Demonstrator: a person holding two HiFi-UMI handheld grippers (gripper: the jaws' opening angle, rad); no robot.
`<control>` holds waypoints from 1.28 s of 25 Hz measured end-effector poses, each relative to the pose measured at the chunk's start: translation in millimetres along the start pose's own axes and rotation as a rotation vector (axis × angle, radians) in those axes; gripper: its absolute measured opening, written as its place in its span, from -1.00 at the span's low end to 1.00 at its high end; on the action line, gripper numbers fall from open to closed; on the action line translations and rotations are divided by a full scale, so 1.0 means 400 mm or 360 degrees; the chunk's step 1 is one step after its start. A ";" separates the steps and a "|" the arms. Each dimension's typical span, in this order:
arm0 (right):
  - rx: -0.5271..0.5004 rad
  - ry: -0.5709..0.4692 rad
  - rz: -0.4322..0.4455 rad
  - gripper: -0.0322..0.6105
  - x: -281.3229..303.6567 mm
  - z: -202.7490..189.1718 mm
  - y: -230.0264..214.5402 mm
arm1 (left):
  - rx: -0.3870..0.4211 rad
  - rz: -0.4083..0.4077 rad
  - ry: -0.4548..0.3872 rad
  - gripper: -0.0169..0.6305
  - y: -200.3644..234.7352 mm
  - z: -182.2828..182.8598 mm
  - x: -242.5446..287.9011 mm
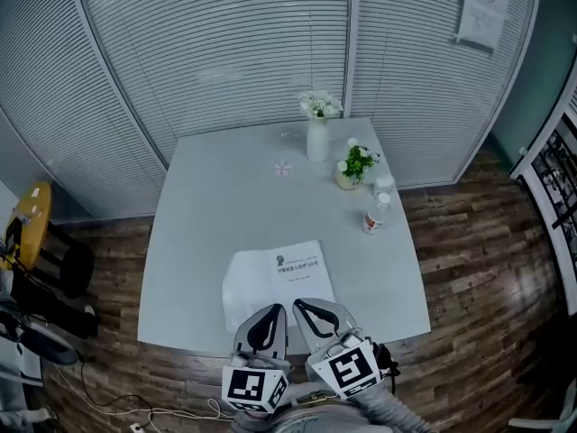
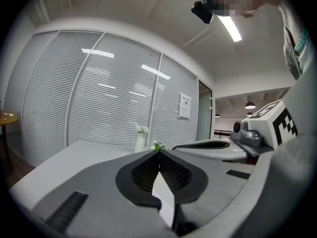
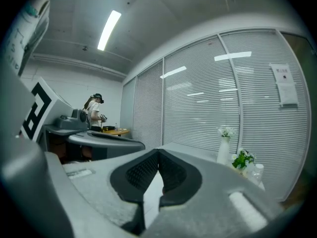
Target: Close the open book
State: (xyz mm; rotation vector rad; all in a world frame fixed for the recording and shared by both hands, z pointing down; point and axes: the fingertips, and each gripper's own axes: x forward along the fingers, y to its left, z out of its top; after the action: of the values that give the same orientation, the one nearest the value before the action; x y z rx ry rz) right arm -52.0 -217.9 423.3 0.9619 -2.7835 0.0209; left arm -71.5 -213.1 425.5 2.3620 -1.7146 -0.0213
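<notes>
Closest in, the left gripper (image 1: 273,310) and the right gripper (image 1: 303,307) sit side by side, almost touching, each with its two fingers pressed together at the tips and nothing caught between them. Directly beneath and ahead of both tips lies the book (image 1: 279,278), flat on the near edge of the table (image 1: 207,197), white, with a block of print on the part ahead of the right tips. Whether the tips touch it cannot be told. Far beyond the fingers, towards the table's back edge, stands a white vase of pale flowers (image 1: 317,133). To the right of it are a small potted plant (image 1: 355,165) and a red-labelled bottle (image 1: 374,219). Slatted blinds (image 1: 225,52) close off the space behind the table, and wood flooring (image 1: 469,269) spreads out to the right.
</notes>
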 end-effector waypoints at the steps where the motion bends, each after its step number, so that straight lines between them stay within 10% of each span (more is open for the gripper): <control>1: -0.0005 -0.0004 0.0017 -0.89 0.003 -0.004 -0.008 | 0.0004 0.0019 -0.0002 -0.95 0.001 0.000 0.007; 15: -0.0020 0.0033 0.0078 -0.89 0.062 -0.023 -0.088 | -0.0026 0.0106 -0.0007 -0.95 0.055 0.001 0.098; 32: 0.0027 0.0120 -0.0152 -0.89 0.254 -0.028 -0.042 | -0.0067 -0.0180 0.0076 -0.95 0.246 0.012 0.138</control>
State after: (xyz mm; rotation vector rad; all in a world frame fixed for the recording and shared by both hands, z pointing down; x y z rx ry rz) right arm -117.9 -292.5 452.6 1.0737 -2.6702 0.0656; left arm -146.9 -294.8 445.9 2.4057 -1.5427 -0.0190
